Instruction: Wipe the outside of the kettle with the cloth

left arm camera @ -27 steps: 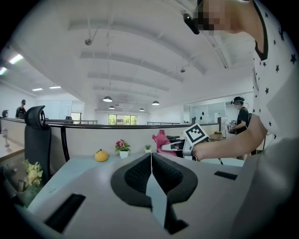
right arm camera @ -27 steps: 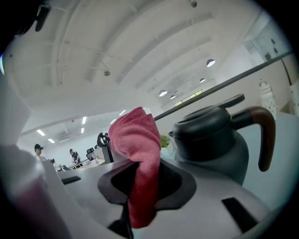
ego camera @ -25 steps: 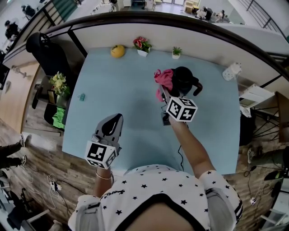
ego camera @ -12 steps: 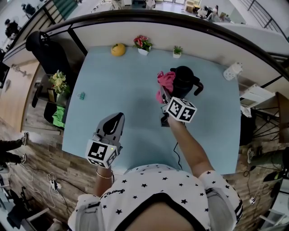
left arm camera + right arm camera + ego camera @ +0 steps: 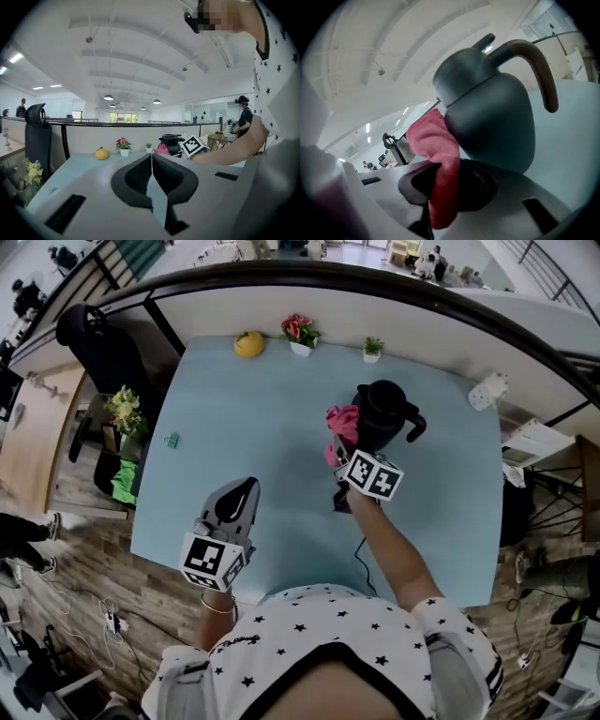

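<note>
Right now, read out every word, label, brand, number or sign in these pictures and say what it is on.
No readable text anywhere.
Marker cube on the left gripper: black-and-white squares only, no letters or digits.
Marker cube on the right gripper: the same.
Kettle and cloth: no label or brand shows.
Small teal thing on the table: too small to tell.

1. A pale blue rectangular tabletop [image 5: 234, 427] carried everything.
2. Along its far edge stood a round yellow fruit-like ornament [image 5: 248, 344], a white pot of pink flowers [image 5: 300, 332] and a small white pot with a green plant [image 5: 373, 349], spaced apart in a row.
3. A black rounded kettle [image 5: 382, 416] stood right of centre.
4. A small teal clip [image 5: 171, 440] lay near the left edge.
5. A white bottle-like object [image 5: 489, 390] sat at the far right corner.
</note>
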Demonstrator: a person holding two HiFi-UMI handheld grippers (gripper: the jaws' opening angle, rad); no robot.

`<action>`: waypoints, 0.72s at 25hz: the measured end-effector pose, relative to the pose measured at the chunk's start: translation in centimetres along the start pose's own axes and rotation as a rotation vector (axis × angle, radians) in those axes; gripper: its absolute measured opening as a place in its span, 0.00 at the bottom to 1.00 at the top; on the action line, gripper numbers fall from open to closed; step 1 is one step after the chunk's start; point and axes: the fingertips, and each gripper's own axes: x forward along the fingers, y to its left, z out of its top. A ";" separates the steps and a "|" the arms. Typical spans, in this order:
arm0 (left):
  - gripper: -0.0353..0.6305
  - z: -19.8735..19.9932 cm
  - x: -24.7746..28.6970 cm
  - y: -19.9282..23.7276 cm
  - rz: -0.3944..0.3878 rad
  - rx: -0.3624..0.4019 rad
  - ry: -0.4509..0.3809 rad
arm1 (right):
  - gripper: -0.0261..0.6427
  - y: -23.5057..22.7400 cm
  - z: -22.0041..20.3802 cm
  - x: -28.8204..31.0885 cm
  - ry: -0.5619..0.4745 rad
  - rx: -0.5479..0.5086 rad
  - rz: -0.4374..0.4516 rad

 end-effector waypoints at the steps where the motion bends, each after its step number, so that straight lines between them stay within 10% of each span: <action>1: 0.10 0.0 0.0 0.1 0.002 0.000 0.002 | 0.17 -0.3 -0.3 0.1 0.009 0.003 -0.011; 18: 0.10 -0.1 0.7 -0.1 -0.005 0.000 0.017 | 0.17 -4.4 -4.7 0.3 0.117 0.027 -0.101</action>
